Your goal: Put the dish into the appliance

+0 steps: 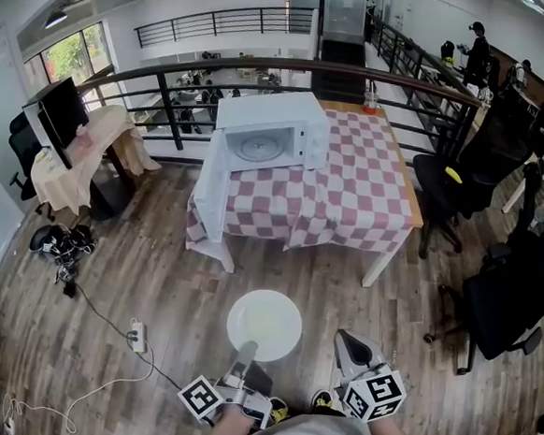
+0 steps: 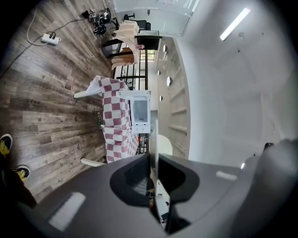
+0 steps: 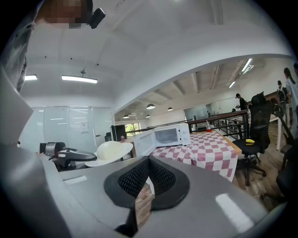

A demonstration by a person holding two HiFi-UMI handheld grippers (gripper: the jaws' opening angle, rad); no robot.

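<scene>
white plate held facing the open microwave
my left claw pinched its rim; my right claw was closed, empty.

At your 12 o'clock: microwave on table; plate between you and table; chair at 1 o'clock; power strip on floor, 10 o'clock.

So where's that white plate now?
The round white plate is low in the middle of the head view, over the wooden floor, its near edge clamped in the left gripper, short of the open white microwave.
</scene>
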